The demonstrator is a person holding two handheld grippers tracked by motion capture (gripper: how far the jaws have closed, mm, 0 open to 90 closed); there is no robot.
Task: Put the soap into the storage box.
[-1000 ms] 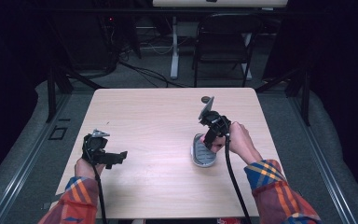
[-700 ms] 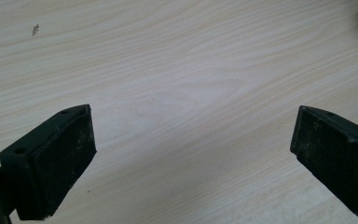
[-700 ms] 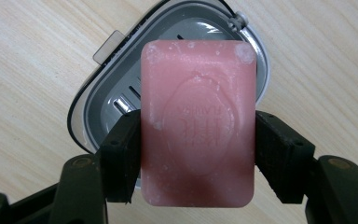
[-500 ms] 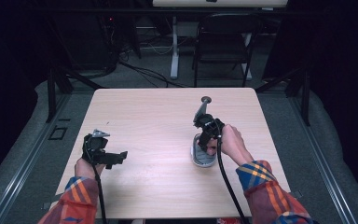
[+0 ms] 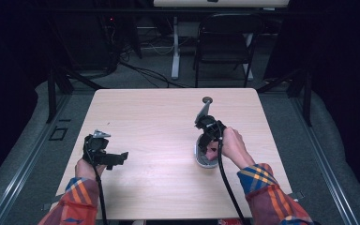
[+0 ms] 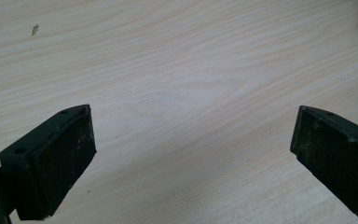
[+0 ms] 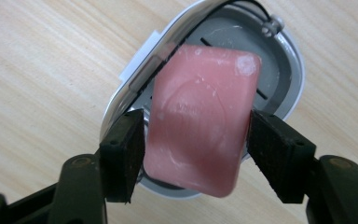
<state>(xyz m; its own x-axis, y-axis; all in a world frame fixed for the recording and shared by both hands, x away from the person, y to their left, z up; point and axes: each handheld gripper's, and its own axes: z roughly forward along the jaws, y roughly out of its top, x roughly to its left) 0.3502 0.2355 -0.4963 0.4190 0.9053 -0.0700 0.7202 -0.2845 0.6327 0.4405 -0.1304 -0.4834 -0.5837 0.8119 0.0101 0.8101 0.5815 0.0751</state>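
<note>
Pale wood worktop (image 5: 159,117): right gripper (image 7: 196,140) w/ jaws clamped on pink soap bar (image 7: 200,116), pads on both its long sides, bar betw. them & just above grey soap dish (image 7: 284,60); left gripper (image 6: 191,149) jaws spread wide, nothing betw.

One embossed mark on the pink soap (image 7: 200,123), too faint to read; no other legible text found.
</note>
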